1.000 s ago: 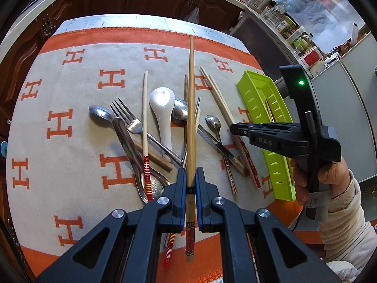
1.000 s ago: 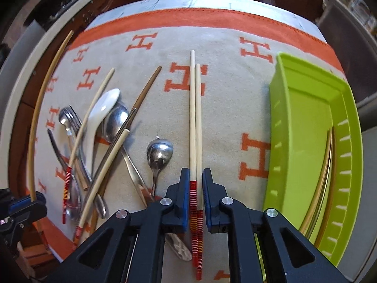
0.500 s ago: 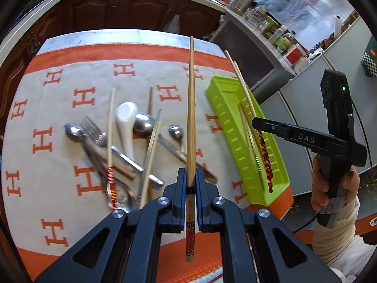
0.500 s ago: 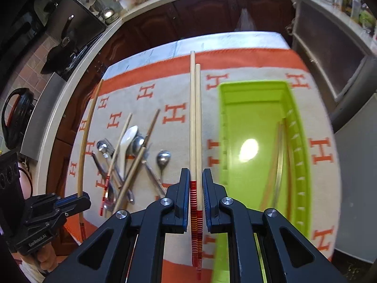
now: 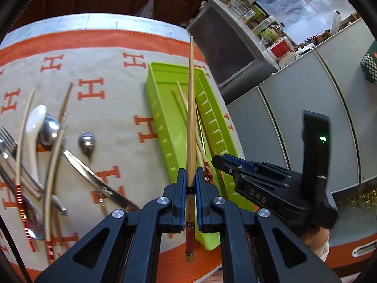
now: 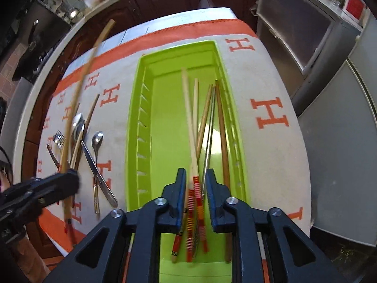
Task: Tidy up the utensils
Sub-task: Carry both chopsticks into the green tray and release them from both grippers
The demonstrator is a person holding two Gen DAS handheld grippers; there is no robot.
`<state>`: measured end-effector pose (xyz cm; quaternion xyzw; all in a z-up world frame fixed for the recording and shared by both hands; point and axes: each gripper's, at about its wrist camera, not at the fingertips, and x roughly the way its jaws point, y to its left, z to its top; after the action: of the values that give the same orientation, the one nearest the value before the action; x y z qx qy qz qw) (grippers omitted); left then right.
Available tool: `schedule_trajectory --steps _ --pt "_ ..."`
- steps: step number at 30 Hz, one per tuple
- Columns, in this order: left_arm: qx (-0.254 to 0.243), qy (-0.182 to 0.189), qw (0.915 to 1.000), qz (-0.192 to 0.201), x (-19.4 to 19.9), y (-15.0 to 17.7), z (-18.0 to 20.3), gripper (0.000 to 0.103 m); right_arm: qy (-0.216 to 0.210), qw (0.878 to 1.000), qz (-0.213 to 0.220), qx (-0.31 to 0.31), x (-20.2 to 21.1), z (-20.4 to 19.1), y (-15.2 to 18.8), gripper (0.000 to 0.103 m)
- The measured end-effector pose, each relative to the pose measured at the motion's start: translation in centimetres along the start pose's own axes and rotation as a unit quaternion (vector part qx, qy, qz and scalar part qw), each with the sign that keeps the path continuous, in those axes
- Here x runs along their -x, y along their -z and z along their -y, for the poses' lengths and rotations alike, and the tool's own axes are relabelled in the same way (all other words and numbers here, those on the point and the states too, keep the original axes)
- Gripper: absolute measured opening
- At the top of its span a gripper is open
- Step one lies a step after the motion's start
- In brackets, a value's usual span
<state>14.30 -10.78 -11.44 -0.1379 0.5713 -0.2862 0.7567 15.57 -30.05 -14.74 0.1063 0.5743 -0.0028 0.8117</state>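
Lying at nine o'clock of the green tray (image 6: 141, 127), loose cutlery (image 6: 94, 155) clutters the cloth. Left gripper (image 5: 191, 184) clamps one chopstick (image 5: 191, 108); right gripper (image 6: 195, 186), jaws just parting, straddles the striped chopsticks (image 6: 192, 141) unpinched.

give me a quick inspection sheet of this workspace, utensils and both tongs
surface: cream cloth with orange H letters and orange border.
job's things: green tray holds several chopsticks; red-banded pair lies loose in it; long wooden chopstick.
clutter: white spoon, metal spoons, fork, knife, more chopsticks piled left of the tray.
grippers: left tongs shut on the long wooden chopstick over the tray; right tongs have just been opening, the pair lying between them, pads clear.
cables: nothing seen.
surroundings: dark cabinets, cluttered counter.
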Motion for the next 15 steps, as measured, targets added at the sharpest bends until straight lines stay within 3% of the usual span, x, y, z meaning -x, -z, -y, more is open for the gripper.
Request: schedule_trajectory --steps 6,11,15 --pt "0.021 -0.007 0.9995 -0.021 -3.9 -0.2 1.2 0.005 -0.013 0.995 0.066 -0.073 2.4 3.0 0.9 0.023" --pt "0.034 -0.013 0.9987 -0.035 -6.1 0.4 2.0 0.006 -0.037 0.988 0.095 -0.112 4.7 5.0 1.4 0.026" --pt "0.025 -0.023 0.999 -0.029 -5.8 1.3 2.7 0.032 -0.046 0.988 0.104 -0.108 5.7 4.8 1.4 0.027"
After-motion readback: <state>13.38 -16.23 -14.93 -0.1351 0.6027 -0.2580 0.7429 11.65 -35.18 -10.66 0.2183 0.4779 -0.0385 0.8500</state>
